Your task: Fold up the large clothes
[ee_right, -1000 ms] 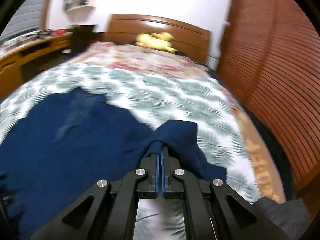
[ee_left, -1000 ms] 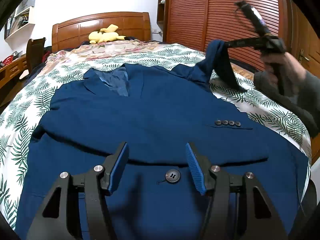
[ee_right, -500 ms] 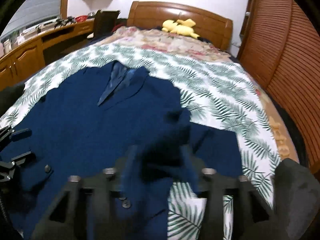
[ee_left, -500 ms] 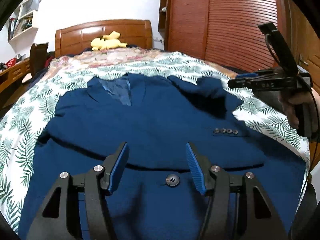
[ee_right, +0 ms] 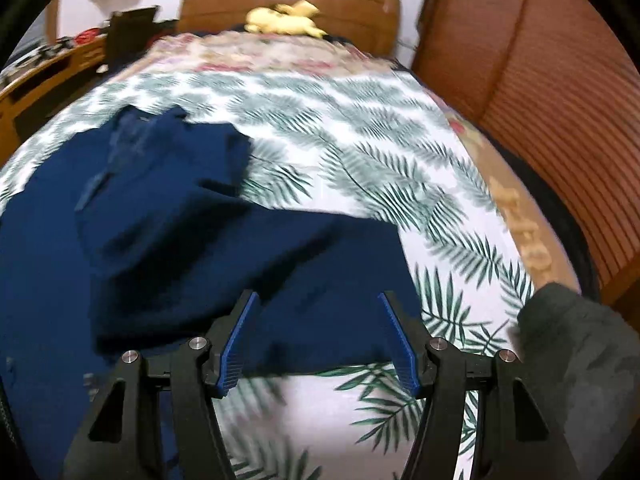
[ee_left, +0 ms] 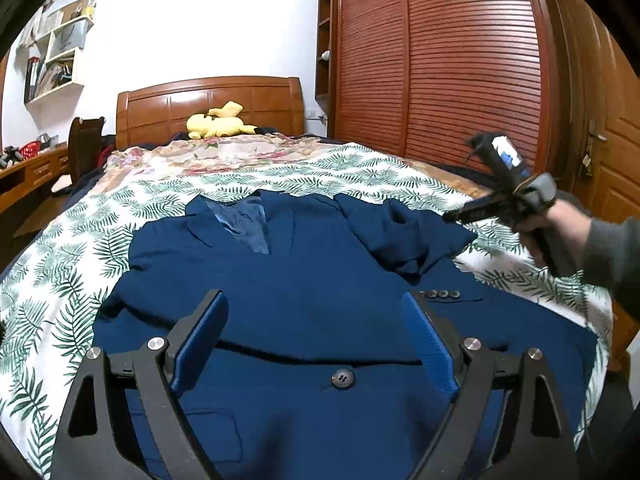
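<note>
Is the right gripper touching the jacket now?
Apart. In the left wrist view the right gripper hangs in the air beside the folded sleeve; its own view shows open, empty fingers.

A big bed (ee_left: 360, 168) with a white cover full of green leaves fills the room, and a yellow soft toy (ee_left: 218, 122) lies by its brown wooden headboard (ee_left: 208, 100). The wall (ee_left: 200, 20) behind is white, with white shelves (ee_left: 56, 60) of books up high on the left. A tall red-brown wardrobe (ee_left: 440, 60) with ridged doors stands on the right, and a wooden desk (ee_left: 24, 168) with a dark chair (ee_left: 82, 144) is on the left.
</note>
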Demonstrator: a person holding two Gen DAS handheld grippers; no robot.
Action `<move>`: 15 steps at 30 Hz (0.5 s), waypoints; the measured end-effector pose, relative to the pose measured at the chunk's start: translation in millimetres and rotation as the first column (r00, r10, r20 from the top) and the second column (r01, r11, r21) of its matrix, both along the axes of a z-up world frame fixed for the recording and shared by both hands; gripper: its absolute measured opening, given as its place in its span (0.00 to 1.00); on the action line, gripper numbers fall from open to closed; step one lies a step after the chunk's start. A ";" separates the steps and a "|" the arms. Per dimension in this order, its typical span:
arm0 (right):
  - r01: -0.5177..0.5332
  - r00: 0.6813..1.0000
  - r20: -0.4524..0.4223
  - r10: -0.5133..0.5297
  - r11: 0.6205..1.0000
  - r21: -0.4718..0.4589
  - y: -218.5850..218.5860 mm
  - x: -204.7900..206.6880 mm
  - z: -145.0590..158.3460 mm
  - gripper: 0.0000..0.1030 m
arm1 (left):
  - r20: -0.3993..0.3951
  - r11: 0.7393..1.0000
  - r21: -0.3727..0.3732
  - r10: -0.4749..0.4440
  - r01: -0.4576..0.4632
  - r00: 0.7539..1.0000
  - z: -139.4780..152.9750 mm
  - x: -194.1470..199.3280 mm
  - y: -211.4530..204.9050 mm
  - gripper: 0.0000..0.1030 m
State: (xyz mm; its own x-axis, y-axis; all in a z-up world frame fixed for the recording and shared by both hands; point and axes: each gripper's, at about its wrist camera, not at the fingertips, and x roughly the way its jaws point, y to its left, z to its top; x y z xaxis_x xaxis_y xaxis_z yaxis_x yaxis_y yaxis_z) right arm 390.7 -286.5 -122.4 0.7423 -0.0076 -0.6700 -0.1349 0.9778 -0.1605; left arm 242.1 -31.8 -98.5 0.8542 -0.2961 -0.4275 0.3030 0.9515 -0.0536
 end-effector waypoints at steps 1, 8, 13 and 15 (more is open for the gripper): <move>0.020 1.000 -0.013 -0.020 1.000 0.003 -5.3 6.5 -5.0 0.61 | 0.000 1.000 -0.008 -0.003 0.003 1.000 1.2 -0.1 1.7 0.86; 0.136 0.987 -0.095 -0.132 0.990 0.040 -38.0 56.3 -39.0 0.61 | 0.012 1.000 0.000 -0.008 0.008 1.000 3.6 -1.3 4.7 0.86; 0.196 0.972 -0.159 -0.171 0.967 0.160 -59.8 78.8 -51.7 0.62 | 0.002 1.000 0.000 -0.011 0.011 1.000 1.9 0.1 5.7 0.86; 0.194 0.972 -0.168 -0.166 0.967 0.164 -58.8 83.4 -53.5 0.62 | -0.004 1.000 0.004 -0.019 0.019 1.000 1.4 1.0 5.1 0.86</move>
State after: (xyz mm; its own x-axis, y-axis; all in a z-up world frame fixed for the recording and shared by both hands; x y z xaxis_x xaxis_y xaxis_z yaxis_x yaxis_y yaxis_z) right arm 474.1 -345.2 -175.9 0.6290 -0.0024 -0.7774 0.0370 0.9990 0.0268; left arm 243.1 -26.7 -97.0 0.8467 -0.3106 -0.4321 0.3207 0.9458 -0.0515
